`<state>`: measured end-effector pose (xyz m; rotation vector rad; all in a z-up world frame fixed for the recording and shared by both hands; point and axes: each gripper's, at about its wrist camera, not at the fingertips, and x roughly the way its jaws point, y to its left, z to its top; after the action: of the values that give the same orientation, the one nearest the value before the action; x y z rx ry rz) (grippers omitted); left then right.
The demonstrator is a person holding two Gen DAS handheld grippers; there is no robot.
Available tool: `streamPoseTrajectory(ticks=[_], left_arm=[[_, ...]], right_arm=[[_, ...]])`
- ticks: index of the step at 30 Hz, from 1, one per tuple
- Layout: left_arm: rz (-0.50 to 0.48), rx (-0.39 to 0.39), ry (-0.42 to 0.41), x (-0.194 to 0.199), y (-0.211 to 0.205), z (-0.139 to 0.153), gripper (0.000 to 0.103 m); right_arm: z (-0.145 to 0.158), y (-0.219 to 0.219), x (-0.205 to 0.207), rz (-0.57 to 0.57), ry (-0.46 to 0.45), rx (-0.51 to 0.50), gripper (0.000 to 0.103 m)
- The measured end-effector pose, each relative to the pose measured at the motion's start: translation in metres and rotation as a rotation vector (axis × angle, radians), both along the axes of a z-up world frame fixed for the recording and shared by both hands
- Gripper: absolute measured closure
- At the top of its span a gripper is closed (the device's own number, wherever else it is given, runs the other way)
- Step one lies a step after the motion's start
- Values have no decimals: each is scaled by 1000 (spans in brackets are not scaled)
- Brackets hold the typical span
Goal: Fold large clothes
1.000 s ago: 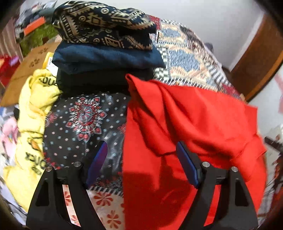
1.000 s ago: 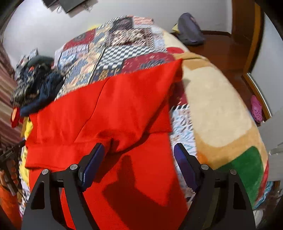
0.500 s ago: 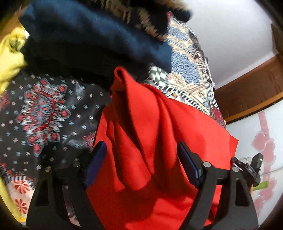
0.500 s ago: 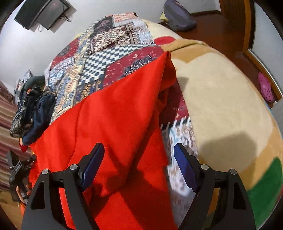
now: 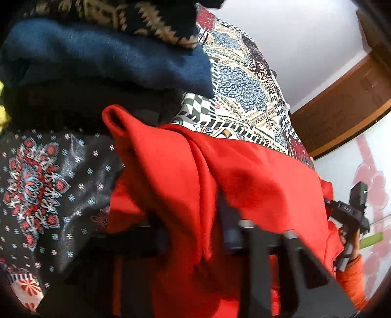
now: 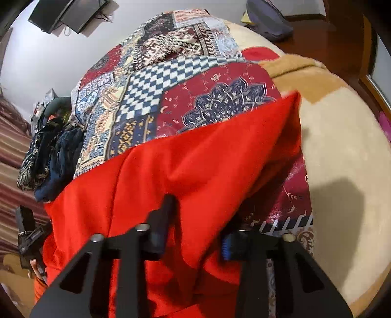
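Now I am closing both the left gripper and right gripper on the red garment draped across the bed's patchwork quilt; folding is barely starting, with everything remaining.

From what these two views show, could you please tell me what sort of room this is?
Most likely a bedroom in a home. A patterned quilt covers a wide bed, a stack of folded clothes sits on it, and a screen is mounted on the wall.
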<state>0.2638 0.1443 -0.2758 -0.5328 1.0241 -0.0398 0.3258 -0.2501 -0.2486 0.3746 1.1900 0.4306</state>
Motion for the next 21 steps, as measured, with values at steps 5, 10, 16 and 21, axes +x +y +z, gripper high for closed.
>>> streamPoseTrajectory(ticks=[5, 10, 16, 21], left_arm=[[-35, 129, -37, -7, -20, 30, 87], [-85, 180, -109, -4, -46, 78, 88], [-126, 200, -209, 29, -67, 128, 88], [-126, 253, -255, 75, -71, 151, 88]], right_arm=[[26, -9, -9, -26, -78, 40, 90], [74, -2, -11, 11, -187, 38, 91], [115, 11, 3, 49, -298, -2, 92], [129, 12, 35, 9, -346, -12, 92]])
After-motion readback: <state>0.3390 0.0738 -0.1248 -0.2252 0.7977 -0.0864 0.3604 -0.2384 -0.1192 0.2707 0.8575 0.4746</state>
